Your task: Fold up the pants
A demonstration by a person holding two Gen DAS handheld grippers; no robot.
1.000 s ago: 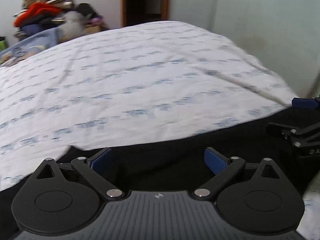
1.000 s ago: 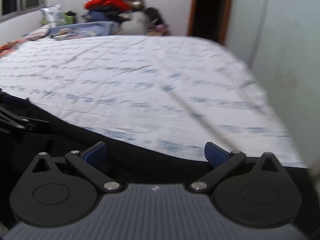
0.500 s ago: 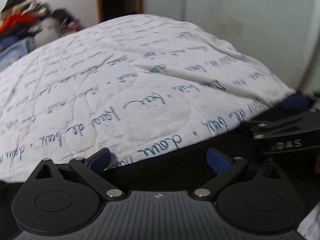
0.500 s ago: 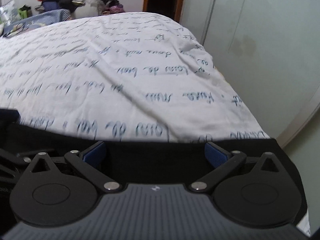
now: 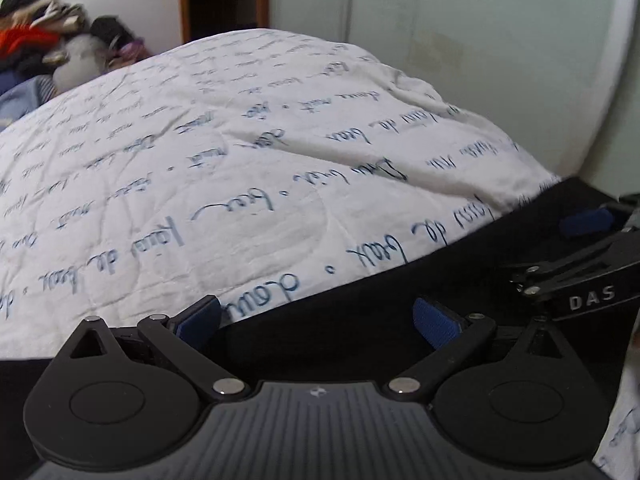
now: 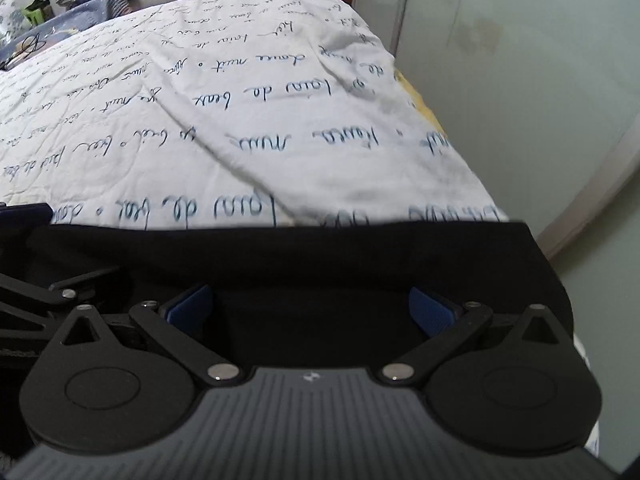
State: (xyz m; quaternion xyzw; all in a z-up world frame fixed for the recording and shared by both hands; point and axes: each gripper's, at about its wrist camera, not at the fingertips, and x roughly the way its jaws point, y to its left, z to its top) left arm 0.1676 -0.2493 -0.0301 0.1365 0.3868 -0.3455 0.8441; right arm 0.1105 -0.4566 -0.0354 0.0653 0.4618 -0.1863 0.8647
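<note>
Black pants (image 5: 360, 312) lie flat on the near part of a bed and also show in the right wrist view (image 6: 320, 256). My left gripper (image 5: 316, 320) is open, low over the dark cloth near its far edge, with blue pads (image 5: 434, 322) wide apart. My right gripper (image 6: 308, 312) is open too, over the pants close to their right-hand corner by the bed's side edge. The right gripper shows at the right of the left wrist view (image 5: 588, 220), and the left gripper's linkage at the left of the right wrist view (image 6: 40, 296). Neither holds cloth.
A white quilt with blue handwriting print (image 5: 240, 168) covers the bed. Pale cupboard doors (image 6: 520, 60) stand close along the bed's right side. A heap of clothes (image 5: 44, 48) sits at the far end by a dark doorway (image 5: 224, 0).
Both grippers have moved to the right along the pants' far edge and dropped closer to the bed. Both stayed open.
</note>
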